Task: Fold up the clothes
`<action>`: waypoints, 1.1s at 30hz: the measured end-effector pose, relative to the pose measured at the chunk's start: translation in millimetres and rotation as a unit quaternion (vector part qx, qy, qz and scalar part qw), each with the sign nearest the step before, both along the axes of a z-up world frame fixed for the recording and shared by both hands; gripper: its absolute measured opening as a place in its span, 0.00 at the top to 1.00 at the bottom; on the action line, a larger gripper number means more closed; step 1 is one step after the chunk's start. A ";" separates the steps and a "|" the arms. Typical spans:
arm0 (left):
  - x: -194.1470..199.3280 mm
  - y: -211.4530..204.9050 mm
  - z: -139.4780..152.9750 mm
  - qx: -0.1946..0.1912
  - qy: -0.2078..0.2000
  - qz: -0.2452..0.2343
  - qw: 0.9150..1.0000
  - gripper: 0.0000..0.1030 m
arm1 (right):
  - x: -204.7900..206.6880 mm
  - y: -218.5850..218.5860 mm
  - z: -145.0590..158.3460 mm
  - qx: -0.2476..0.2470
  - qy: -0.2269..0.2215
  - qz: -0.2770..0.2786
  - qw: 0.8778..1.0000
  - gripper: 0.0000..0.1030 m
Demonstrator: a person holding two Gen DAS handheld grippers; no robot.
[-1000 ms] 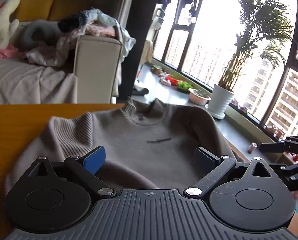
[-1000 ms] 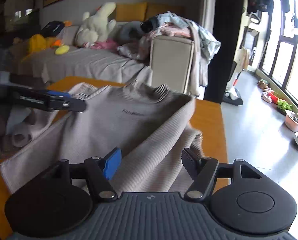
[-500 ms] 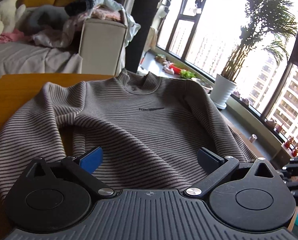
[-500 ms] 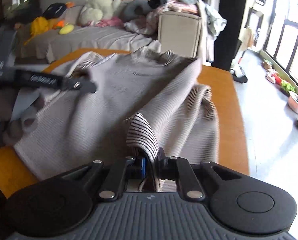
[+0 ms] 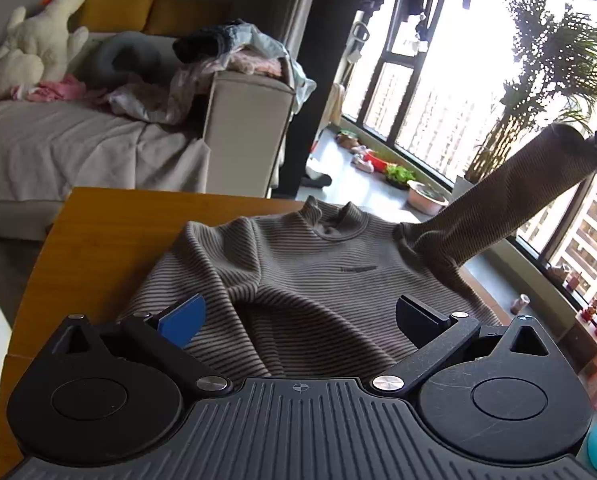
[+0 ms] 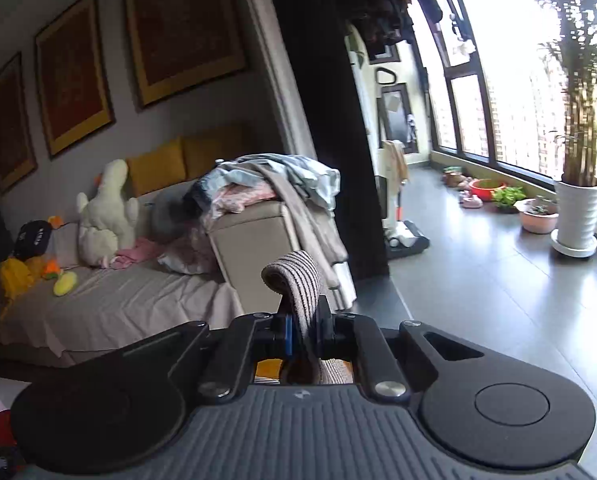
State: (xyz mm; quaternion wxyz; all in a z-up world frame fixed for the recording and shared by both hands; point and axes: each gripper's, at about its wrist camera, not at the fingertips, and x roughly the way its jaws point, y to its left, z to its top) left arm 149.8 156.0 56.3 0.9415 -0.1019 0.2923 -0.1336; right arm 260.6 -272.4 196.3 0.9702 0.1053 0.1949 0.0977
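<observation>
Sweater [image 5: 306, 280] first: we see the striped knit lying face up on the wooden table [image 5: 98, 236], collar away from us and hem toward the left gripper [image 5: 298, 316]. That gripper hovers low over the hem with its jaws spread wide and nothing between them; the blue pad sits above the wearer's-right side of the body, where the cloth is bunched in ridges.

Our right gripper [image 6: 303, 332] is clamped on the cuff [image 6: 294, 276] of one sleeve, which curls up between the closed jaws. From the left wrist view, that sleeve [image 5: 498, 208] is drawn taut, rising from the shoulder seam up and out to the right, off the table edge toward the window.

So the relation that matters, as we judge it, is this: the sleeve's long axis runs diagonally outward from the shoulder, and the body lies down and to the left of the held cuff. To fold it, the right gripper would need to carry the cuff inward across the chest. The left gripper is nearer the hem and the wrinkled side, well placed to pin or smooth it.
</observation>
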 end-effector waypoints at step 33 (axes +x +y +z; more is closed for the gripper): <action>4.0 62.5 -6.4 -0.003 0.041 0.095 0.995 0.00 | -44.4 211.0 -182.3 0.180 0.390 0.290 0.855 0.82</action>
